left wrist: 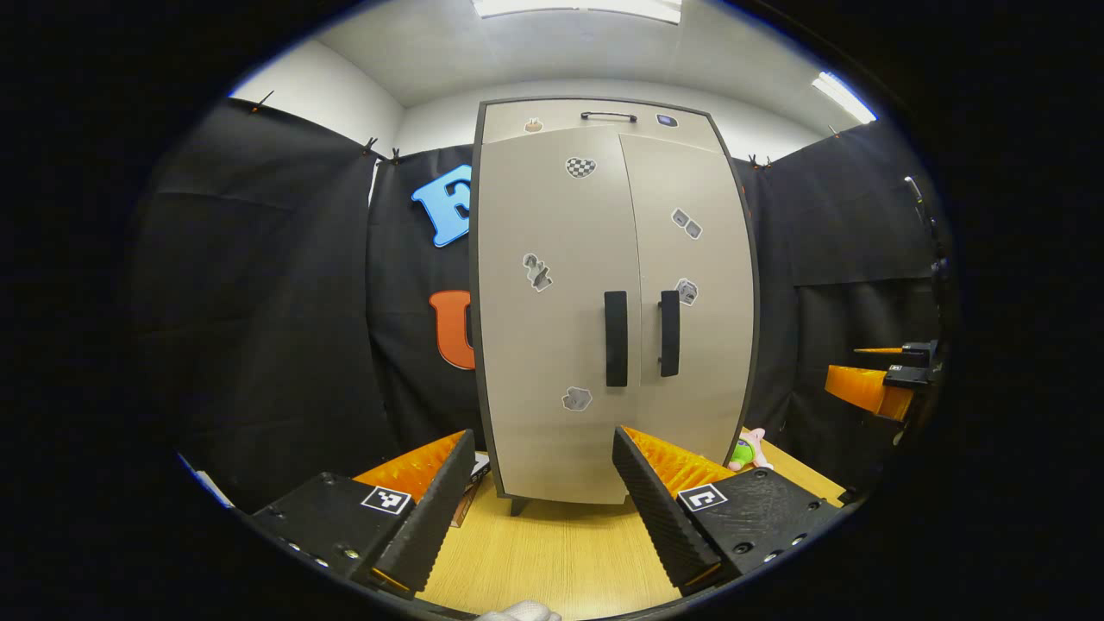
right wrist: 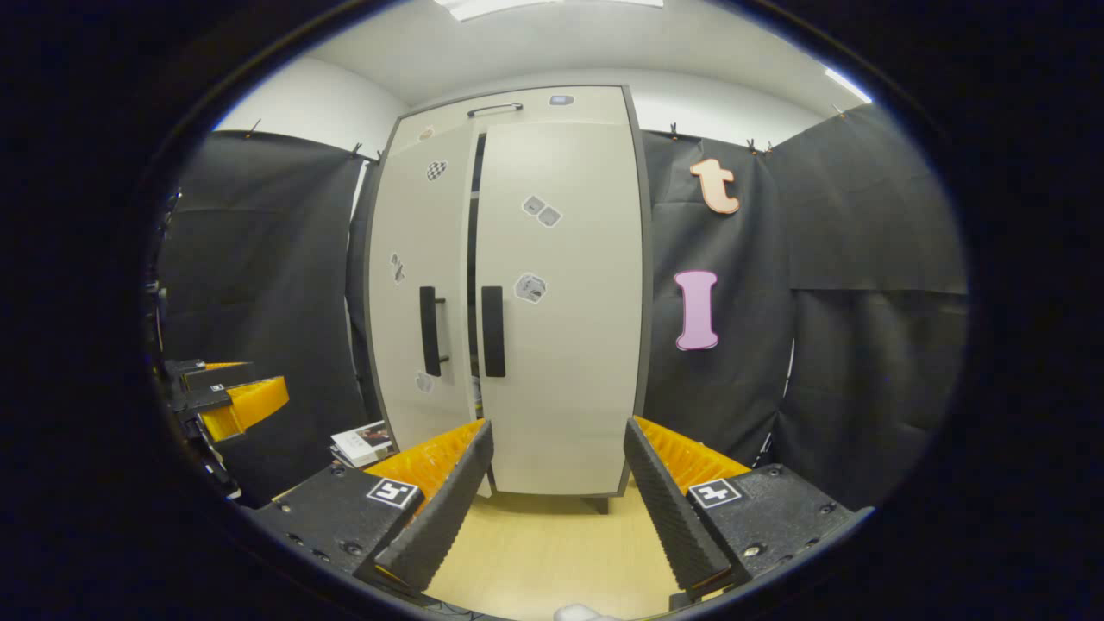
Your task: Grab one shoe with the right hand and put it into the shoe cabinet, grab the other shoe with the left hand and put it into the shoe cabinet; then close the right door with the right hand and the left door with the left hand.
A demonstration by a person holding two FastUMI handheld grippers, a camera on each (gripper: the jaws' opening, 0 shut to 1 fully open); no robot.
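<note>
Shoe cabinet (left wrist: pixel 604 302) stands upright on the wooden table (left wrist: pixel 561 552), facing both grippers. No shoe on show outside it, so they're prob. inside behind the doors; can't confirm.

Left gripper (left wrist: pixel 535 509): fingers spread wide, holding nothing, pulled back from the cabinet w/ its black left handle (left wrist: pixel 616 338) framed between them. Right gripper (right wrist: pixel 556 504): also spread wide, empty, set back from the right door (right wrist: pixel 561 302), apart from it.

From the right gripper view a dark gap runs between the right door and the left door (right wrist: pixel 423 285), which sits a bit proud w/ its handle standoffs showing, so it's likely not fully shut. In the left gripper view the doors look almost flush. Judgement: task near its end; the left door may want one more push.

Misc: small pink-and-green toy (left wrist: pixel 749 450) on the table beside the cabinet's right foot; booklet (right wrist: pixel 362 444) by its left side. Neither in the way.
</note>
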